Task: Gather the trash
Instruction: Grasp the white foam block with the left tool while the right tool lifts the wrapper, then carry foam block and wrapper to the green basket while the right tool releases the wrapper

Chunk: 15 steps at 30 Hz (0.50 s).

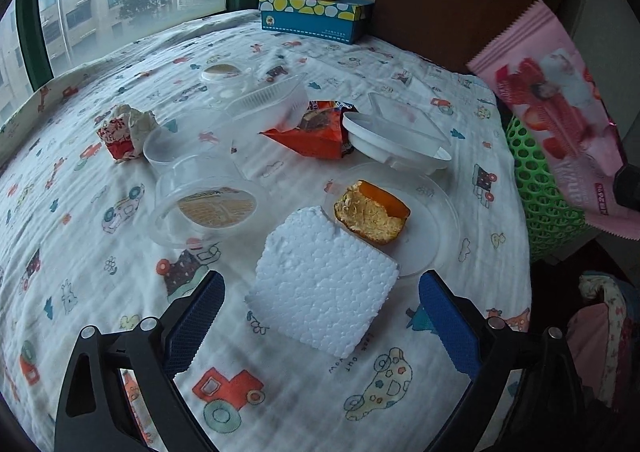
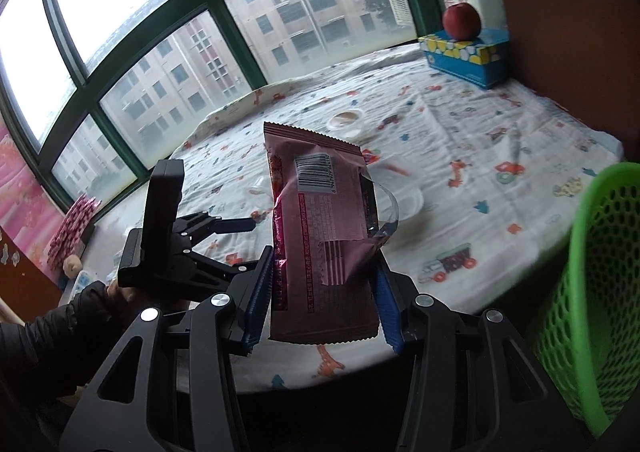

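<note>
L gripper [image 1: 320, 316] spread wide, low over foam chunk [image 1: 324, 284], which sits btwn its pads on table cloth [image 1: 80, 252]. R gripper [image 2: 324, 292] clamped on pink wrapper [image 2: 320, 236], held above table edge. Step, prob: carry to bin. Next: swing wrapper right over green basket [image 2: 600, 292], let go.

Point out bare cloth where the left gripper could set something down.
Free: the cloth strip between the blue tissue box and the small clear lidded cup; the near edge below the white foam slab. Crowded: the middle, around the orange snack bag and clear tubs.
</note>
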Available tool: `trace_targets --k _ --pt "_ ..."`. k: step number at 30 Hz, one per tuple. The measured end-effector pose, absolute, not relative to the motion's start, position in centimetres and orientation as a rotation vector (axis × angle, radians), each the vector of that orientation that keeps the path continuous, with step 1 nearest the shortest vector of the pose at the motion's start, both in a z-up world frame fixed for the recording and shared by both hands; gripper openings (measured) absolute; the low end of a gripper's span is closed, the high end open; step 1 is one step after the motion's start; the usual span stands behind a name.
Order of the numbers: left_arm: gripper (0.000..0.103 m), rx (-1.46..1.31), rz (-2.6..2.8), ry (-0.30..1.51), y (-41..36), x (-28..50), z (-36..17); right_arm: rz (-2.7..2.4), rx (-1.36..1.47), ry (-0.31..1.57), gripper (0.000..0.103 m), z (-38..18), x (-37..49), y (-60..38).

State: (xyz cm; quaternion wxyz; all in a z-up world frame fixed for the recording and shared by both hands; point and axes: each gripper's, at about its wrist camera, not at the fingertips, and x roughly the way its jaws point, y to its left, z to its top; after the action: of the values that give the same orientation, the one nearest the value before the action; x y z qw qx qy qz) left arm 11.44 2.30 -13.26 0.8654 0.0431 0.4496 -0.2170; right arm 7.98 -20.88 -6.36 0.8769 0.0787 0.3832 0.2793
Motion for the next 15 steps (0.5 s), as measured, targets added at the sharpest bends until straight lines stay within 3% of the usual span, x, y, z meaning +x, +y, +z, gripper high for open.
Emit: trace_targets --k 1,5,15 --pt "0.083 0.095 -0.453 0.947 2.2 11.5 -13.4 0.575 0.166 0.797 0.047 -6.3 7.9 -21.1" --pt "0.073 0.095 -0.464 0.956 2.2 11.7 -13.8 0.531 0.184 0.792 0.047 -6.4 7.2 -22.6" --pt "0.07 0.074 -0.469 0.934 2.0 10.5 -12.0 0.42 0.216 0.765 0.047 -6.2 6.1 -26.7"
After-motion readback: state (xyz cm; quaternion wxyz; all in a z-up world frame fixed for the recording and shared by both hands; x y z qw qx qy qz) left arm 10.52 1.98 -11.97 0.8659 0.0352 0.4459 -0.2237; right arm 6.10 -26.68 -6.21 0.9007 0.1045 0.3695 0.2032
